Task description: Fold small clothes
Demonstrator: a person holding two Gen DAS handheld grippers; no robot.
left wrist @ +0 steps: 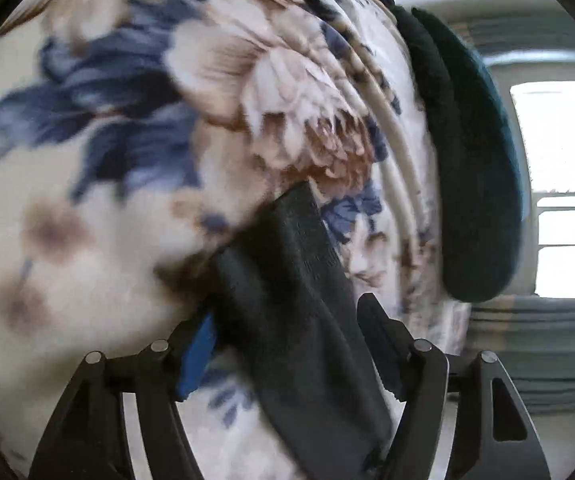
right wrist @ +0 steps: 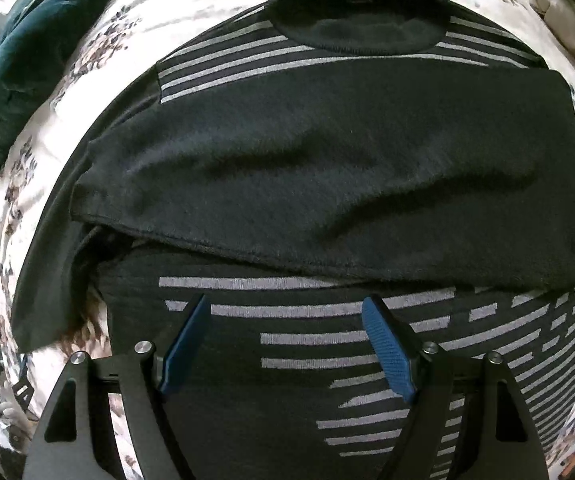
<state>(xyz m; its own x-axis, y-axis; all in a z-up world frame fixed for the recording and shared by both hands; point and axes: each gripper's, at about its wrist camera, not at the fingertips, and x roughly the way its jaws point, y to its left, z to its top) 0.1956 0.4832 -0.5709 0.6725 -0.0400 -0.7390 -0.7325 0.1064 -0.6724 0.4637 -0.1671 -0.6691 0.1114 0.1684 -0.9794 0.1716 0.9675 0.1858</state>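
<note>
Dark knitwear fills the right wrist view: a black sweater [right wrist: 287, 340] with pale grey horizontal stripes lies flat on a bed cover [right wrist: 99, 52] printed with blue and brown flowers. Its round black collar [right wrist: 359, 20] is at the far end. One plain black sleeve [right wrist: 327, 184] is folded across the chest, from the right side to the left, and it hides the middle stripes. At the left edge a second dark flap of the sweater hangs out over the cover, a little crumpled.

The right gripper [right wrist: 287, 344] hovers over the lower striped part with its blue-padded fingers [right wrist: 387, 352] spread wide and grasping nothing.

In the left wrist view the picture is blurred. The left gripper [left wrist: 287, 344] has a strip of black fabric [left wrist: 307, 320] between its fingers, and this strip stretches forward onto the flowered cover. The jaws look closed on it, with the blue pad [left wrist: 197, 356] pressed to its left side.

A dark green quilted garment [right wrist: 19, 68] lies at the far left edge of the bed, well apart from the sweater, and the left view shows it [left wrist: 471, 160] also, in front of a bright window [left wrist: 567, 184]. Some pale object [right wrist: 567, 16] rests at the top right corner, too small to tell.
</note>
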